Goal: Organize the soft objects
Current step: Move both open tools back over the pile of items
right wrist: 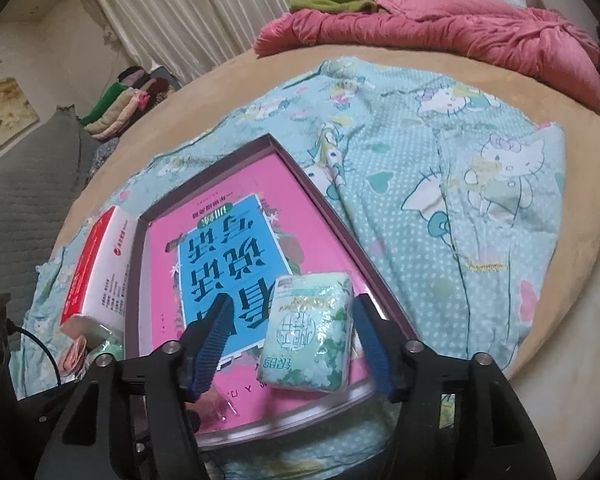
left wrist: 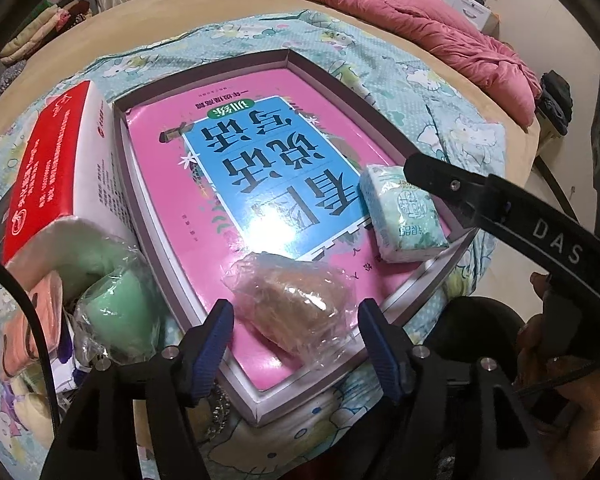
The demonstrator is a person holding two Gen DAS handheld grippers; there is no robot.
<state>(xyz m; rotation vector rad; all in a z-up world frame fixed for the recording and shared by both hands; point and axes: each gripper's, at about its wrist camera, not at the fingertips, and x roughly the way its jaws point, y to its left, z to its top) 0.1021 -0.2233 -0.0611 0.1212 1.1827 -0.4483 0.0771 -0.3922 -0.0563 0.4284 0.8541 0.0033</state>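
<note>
my left gripper [left wrist: 296,344] and my right gripper [right wrist: 290,348] are black with ribbed blue pads. the shallow cardboard tray [left wrist: 268,62] is greyish purple with white edges. the glossy book [left wrist: 220,168] in it is pink with a blue panel and dark characters. the tissue pack [right wrist: 310,344] is pale mint with green leaf print. the plastic-wrapped bun [left wrist: 288,306] is tan. the bed cloth [right wrist: 440,208] is aqua, white-dotted, with cartoon cats. the rumpled quilt [right wrist: 440,28] is pink.

Tray [left wrist: 324,80] far half open; tissue pack [left wrist: 404,216], wrapped bun [left wrist: 296,304] crowd near end; red box [left wrist: 60,160] blocks left.
</note>
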